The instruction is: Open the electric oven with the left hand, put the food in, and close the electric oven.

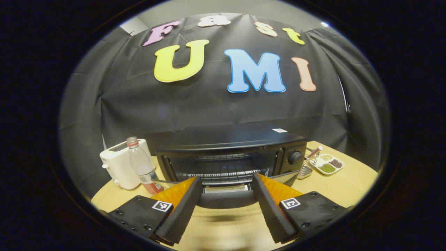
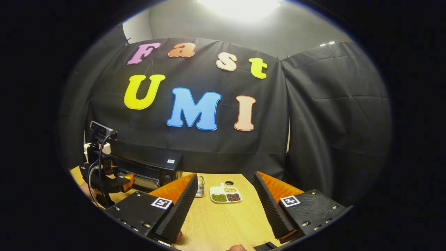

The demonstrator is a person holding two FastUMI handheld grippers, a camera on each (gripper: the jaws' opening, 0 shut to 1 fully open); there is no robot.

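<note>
the electric oven [image 1: 230, 158] stands at the middle of the wooden table [image 1: 348, 184], its back against the black cloth wall, its door [image 1: 226, 197] swung down toward the table's near edge so the wire rack [image 1: 223, 169] inside shows. the left gripper [image 1: 226, 209] sits just in front of that lowered door, jaws spread wide with nothing between them, one finger toward each end of the door. left of the oven, close by, are a plastic bottle [image 1: 141, 165] and a white toaster [image 1: 120, 167]. right of the oven stand a small wire holder [image 1: 306, 167] and a divided dish [image 1: 329, 164] of grains, with bare tabletop beyond. the right gripper [image 2: 224, 209], well to the oven's right, is also wide open over bare table, and holds nothing.
</note>
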